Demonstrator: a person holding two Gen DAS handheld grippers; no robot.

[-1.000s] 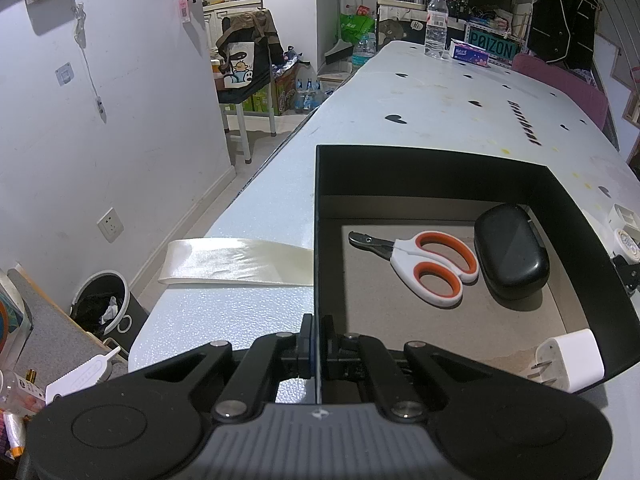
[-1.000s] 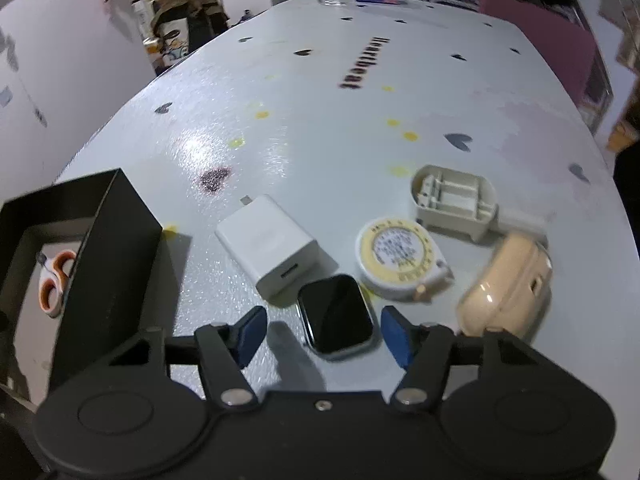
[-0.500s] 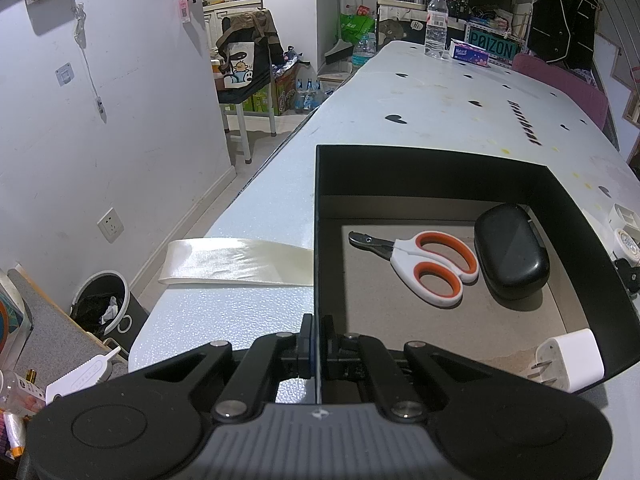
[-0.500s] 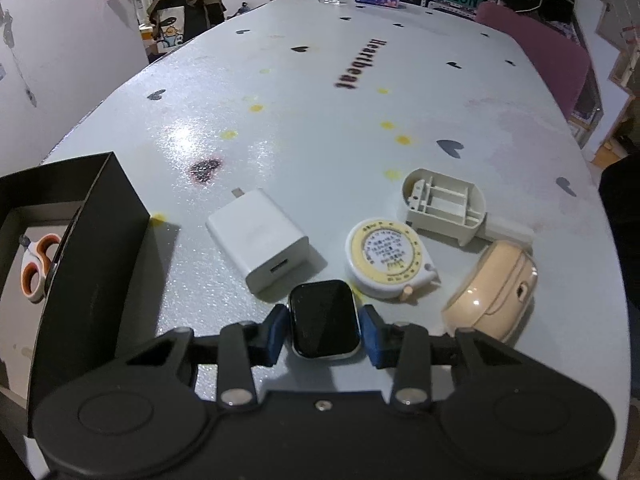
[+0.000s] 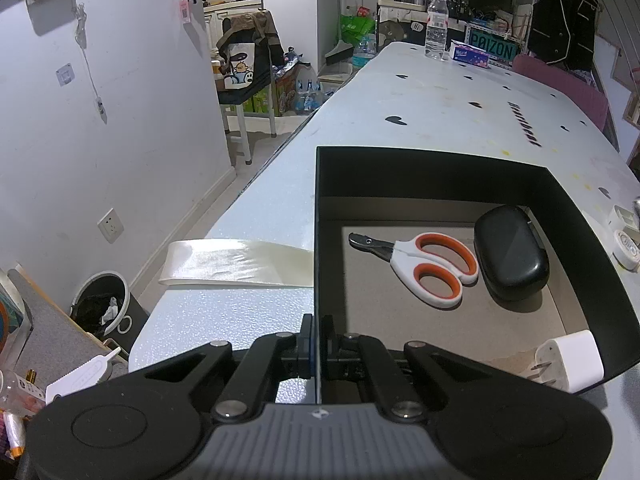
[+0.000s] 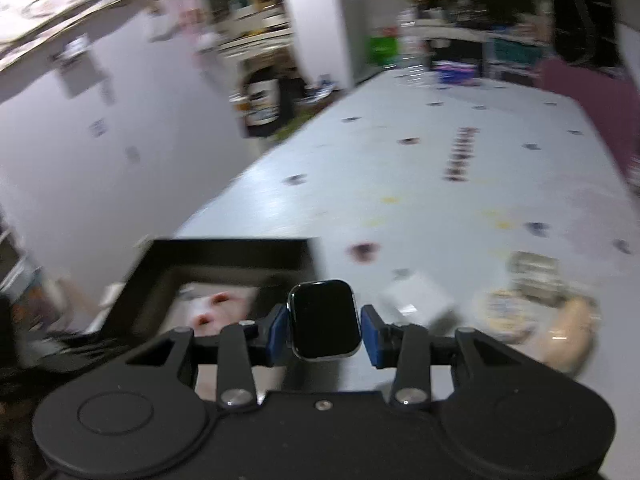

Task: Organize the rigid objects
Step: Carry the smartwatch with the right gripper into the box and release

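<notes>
My left gripper (image 5: pixel 318 344) is shut on the near left wall of a black box (image 5: pixel 432 176). Inside the box lie orange-handled scissors (image 5: pixel 430 266), a black oval case (image 5: pixel 510 256) and a white plug adapter (image 5: pixel 570 362) in the near right corner. My right gripper (image 6: pixel 325 326) is shut on a black-faced smartwatch body (image 6: pixel 324 318), lifted off the table, with the black box (image 6: pixel 224 254) ahead to the left. In the blurred right wrist view a white charger (image 6: pixel 416 304), a round tape measure (image 6: pixel 498 314), a beige plastic holder (image 6: pixel 534 272) and a peach case (image 6: pixel 568 332) lie on the table.
A strip of pale tape (image 5: pixel 236 260) lies on the white table (image 5: pixel 440 112) left of the box. A water bottle (image 5: pixel 436 26) and a tissue pack (image 5: pixel 470 56) stand at the far end. The table's left edge drops to a floor with a bin (image 5: pixel 100 304).
The right gripper closed on the smartwatch body, lifted it off the table and swung left toward the box. The left gripper and the box stayed still.
</notes>
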